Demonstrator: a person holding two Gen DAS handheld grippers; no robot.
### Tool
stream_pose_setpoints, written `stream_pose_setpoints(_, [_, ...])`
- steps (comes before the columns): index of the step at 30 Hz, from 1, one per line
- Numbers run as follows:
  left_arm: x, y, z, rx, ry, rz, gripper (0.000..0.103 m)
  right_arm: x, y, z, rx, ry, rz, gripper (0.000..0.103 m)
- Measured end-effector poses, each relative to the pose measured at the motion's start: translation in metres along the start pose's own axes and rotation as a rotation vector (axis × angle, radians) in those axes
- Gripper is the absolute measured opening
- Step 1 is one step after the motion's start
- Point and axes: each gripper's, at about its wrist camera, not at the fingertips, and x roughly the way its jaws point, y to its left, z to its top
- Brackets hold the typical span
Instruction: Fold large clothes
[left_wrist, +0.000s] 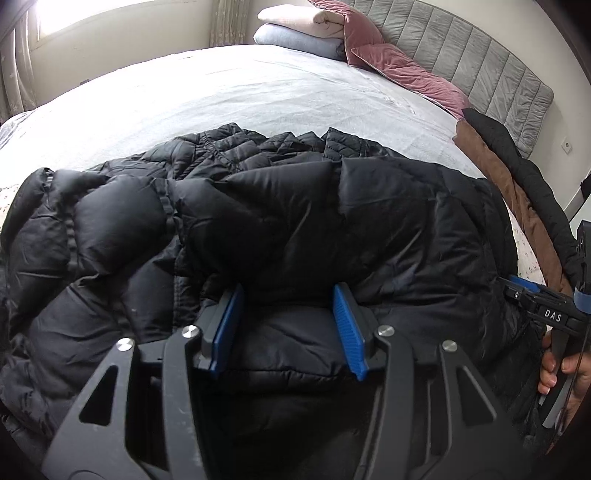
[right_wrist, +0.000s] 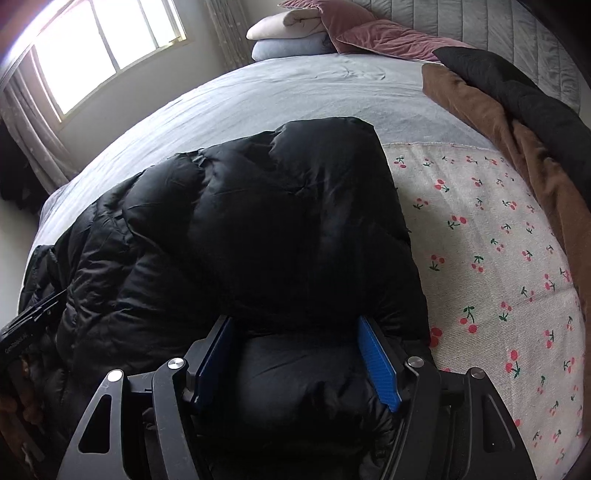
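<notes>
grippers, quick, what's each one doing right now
Left gripper: jaws wide apart, a puffy fold of the black puffer jacket between them, not clamped.
Right gripper: jaws wide apart over the jacket's near edge, not clamped.

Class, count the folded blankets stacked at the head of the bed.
2: a cream blanket on top of a pale blue blanket, beside the pink quilt. Others may lie hidden behind it.

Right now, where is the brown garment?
The brown garment lies along the bed's right edge in the right wrist view, under a black garment, beside the cherry-print sheet.
</notes>
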Motion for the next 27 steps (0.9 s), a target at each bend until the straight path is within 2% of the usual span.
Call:
stream_pose_setpoints(2, [-0.015, -0.004, 0.002, 0.009, 0.025, 0.003, 0.061, -0.014, 0.003, -0.002, -0.013, 0.019, 0.004, 0.069])
stream_pose_setpoints(5, [-0.06, -0.005, -0.005, 0.034, -0.005, -0.009, 0.076, -0.056, 0.005, -0.013, -0.046, 0.01, 0.061, 0.069])
stream_pose_setpoints(10, [-0.152, 0.003, -0.034, 0.047, -0.048, -0.031, 0.084, -0.136, 0.004, -0.043, -0.107, 0.0, 0.117, 0.071])
stream_pose_setpoints(12, [-0.186, 0.007, -0.054, 0.046, -0.053, -0.039, 0.086, -0.167, 0.005, -0.064, -0.131, -0.011, 0.133, 0.076])
stream_pose_setpoints(16, [-0.235, 0.019, -0.104, 0.043, -0.037, -0.059, 0.091, -0.211, 0.012, -0.111, -0.198, -0.016, 0.134, 0.078])
stream_pose_setpoints(20, [-0.262, 0.029, -0.158, 0.051, -0.016, -0.089, 0.091, -0.229, 0.02, -0.169, -0.25, 0.031, 0.145, 0.078])
stream_pose_setpoints(23, [-0.26, 0.027, -0.195, 0.096, 0.013, -0.131, 0.091, -0.225, 0.026, -0.205, -0.275, 0.072, 0.183, 0.078])
stream_pose_setpoints(25, [-0.246, 0.026, -0.216, 0.128, 0.071, -0.15, 0.091, -0.21, 0.036, -0.226, -0.303, 0.133, 0.195, 0.078])
stream_pose_setpoints(27, [-0.221, 0.025, -0.236, 0.166, 0.185, -0.168, 0.091, -0.189, 0.046, -0.246, -0.34, 0.206, 0.161, 0.078])
